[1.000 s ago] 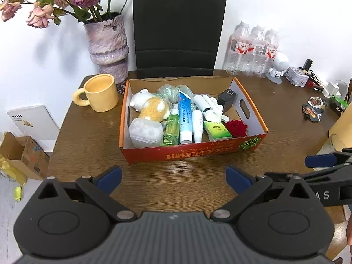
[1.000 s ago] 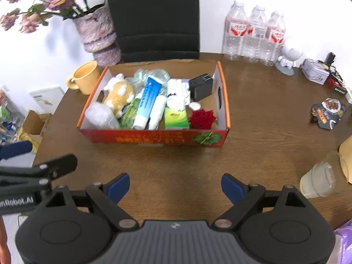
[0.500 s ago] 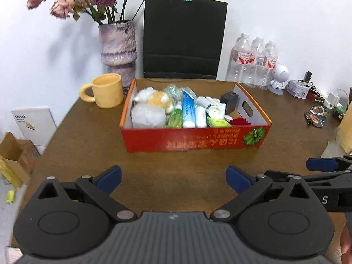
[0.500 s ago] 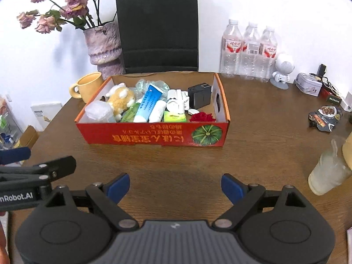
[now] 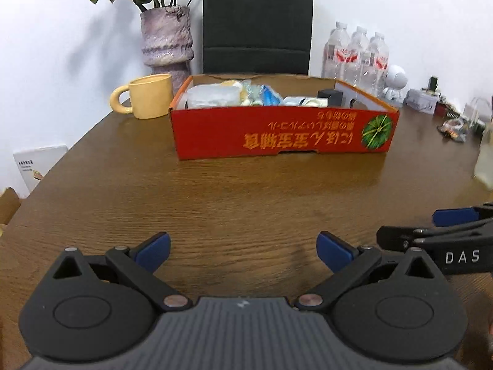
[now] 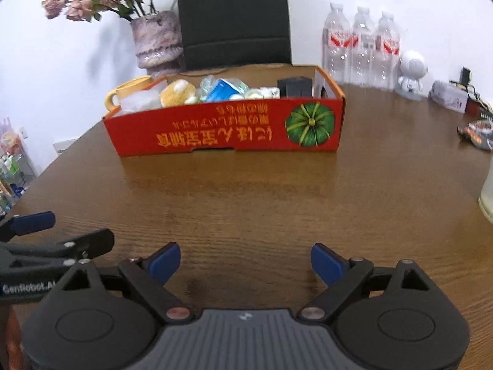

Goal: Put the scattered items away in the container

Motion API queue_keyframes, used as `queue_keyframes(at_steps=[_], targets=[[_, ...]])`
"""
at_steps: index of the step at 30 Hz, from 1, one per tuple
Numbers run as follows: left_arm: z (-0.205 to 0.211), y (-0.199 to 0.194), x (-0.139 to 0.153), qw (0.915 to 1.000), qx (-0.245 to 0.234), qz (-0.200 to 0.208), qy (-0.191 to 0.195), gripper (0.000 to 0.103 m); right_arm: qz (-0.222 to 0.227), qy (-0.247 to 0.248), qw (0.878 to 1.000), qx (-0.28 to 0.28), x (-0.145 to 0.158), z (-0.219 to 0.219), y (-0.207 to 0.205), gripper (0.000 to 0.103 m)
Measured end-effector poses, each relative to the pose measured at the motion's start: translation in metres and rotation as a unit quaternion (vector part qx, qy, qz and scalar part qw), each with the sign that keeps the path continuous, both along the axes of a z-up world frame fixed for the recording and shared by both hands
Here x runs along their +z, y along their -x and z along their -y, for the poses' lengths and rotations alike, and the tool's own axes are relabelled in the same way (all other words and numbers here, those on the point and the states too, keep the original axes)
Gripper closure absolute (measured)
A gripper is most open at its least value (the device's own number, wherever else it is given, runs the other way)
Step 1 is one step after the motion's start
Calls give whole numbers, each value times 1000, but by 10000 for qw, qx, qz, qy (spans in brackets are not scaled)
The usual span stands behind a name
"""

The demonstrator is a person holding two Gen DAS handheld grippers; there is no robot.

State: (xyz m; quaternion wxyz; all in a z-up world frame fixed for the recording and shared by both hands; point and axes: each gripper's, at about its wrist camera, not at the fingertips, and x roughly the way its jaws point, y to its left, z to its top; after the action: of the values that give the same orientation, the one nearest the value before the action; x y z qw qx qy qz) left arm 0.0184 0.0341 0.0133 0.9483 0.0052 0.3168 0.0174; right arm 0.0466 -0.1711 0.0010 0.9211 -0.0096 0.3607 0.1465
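A red cardboard box with a pumpkin picture stands in the middle of the wooden table. Several small items fill it: a plush toy, a blue tube, a clear plastic tub and a black block. My left gripper hovers low over the table well in front of the box, open, with nothing between its blue pads. My right gripper is likewise open and empty, beside the left one. Each gripper shows at the edge of the other's view.
A yellow mug and a purple vase with dried flowers stand left of the box. A black bag is behind it. Water bottles, a white figurine and small clutter sit at the right, near a pale cup.
Both grippers have dropped lower and drawn back, so the box is now seen from the side instead of from above. Both stay open and empty.
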Motion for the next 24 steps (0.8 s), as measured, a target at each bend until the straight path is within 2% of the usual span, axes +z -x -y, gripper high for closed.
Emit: queue_keyframes(at_steps=[7, 10, 24], targets=[[-4, -7, -14, 9995, 56, -236, 192, 0, 200, 227, 9993, -216, -15, -5, 7, 7], [-1, -8, -16, 9997, 143, -216, -3, 0, 255, 258, 9990, -271, -17, -5, 8, 0], [-3, -9, -16, 9996, 150, -240, 41, 0, 276, 268, 9989, -251, -18, -3, 6, 0]])
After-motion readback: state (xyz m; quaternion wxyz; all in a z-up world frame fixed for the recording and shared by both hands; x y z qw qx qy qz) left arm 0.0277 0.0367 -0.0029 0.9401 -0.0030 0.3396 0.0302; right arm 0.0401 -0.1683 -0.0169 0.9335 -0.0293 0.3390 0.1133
